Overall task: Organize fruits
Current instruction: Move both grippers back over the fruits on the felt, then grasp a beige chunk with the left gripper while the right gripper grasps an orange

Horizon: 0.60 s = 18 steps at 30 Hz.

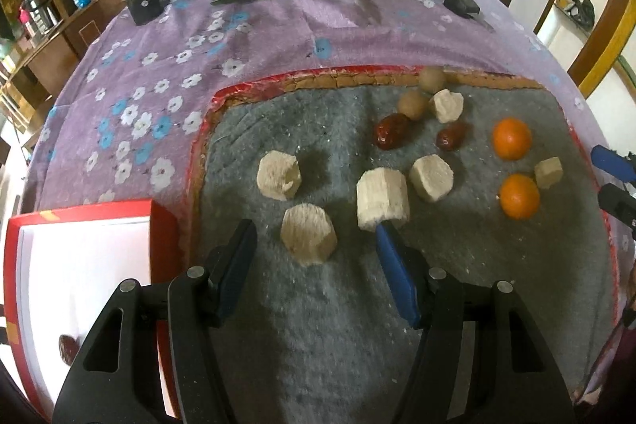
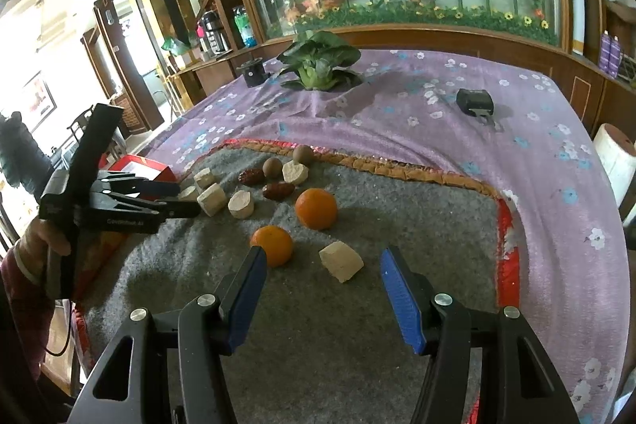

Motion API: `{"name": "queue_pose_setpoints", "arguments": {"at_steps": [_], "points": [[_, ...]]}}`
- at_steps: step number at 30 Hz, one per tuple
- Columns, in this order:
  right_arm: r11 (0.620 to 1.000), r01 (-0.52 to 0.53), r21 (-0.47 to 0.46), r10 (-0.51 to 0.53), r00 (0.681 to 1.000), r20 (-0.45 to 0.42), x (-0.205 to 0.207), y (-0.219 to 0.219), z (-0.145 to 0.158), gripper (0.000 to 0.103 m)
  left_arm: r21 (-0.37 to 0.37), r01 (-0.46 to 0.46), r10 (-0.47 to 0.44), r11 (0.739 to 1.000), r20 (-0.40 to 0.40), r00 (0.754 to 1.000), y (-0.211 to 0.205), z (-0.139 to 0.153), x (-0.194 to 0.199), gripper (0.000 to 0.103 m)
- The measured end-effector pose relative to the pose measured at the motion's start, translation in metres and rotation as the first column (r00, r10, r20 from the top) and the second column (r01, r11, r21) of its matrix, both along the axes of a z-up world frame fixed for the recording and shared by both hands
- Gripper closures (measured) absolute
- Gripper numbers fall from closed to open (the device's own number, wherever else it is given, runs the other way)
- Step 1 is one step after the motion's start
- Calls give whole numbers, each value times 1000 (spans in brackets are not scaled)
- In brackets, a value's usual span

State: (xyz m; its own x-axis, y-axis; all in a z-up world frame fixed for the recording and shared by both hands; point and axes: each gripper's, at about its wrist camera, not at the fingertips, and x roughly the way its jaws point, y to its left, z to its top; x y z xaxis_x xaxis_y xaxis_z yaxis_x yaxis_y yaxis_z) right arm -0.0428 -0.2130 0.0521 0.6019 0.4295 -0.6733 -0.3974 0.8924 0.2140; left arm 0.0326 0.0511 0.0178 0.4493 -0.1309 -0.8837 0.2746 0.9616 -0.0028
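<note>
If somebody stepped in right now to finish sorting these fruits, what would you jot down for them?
Left tool: open, holding nothing, hovering over a pale chunk on the grey mat.
Right tool: open, holding nothing, near a pale chunk and an orange.
Done: one red date lies in the red box.
Left: two oranges, two red dates, two brown round fruits and six pale chunks, all on the mat.
</note>
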Motion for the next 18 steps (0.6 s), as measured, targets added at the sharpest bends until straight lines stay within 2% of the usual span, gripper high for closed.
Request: {"name": "queue_pose_setpoints", "arguments": {"at_steps": [3, 6, 9, 13, 18], "points": [[1000, -25, -18, 25, 1000, 2, -3, 6, 0, 45, -14, 16, -16, 1000, -3, 1000, 2, 0, 1, 44], [997, -78, -13, 78, 997, 0, -5, 17, 2, 45, -21, 45, -46, 999, -19, 999, 2, -4, 0, 70], [990, -139, -5, 139, 990, 2, -6, 32, 3, 52, -8, 59, -59, 998, -2, 998, 2, -4, -2, 71], [983, -180, -38, 180, 984, 2, 0, 50, -1, 59, -18, 39, -39, 999, 5, 999, 3, -2, -5, 74], [978, -202, -55, 201, 979, -25, 17, 63, -10, 61, -45, 9, -8, 999, 20, 1000, 7, 5, -11, 77]]}}
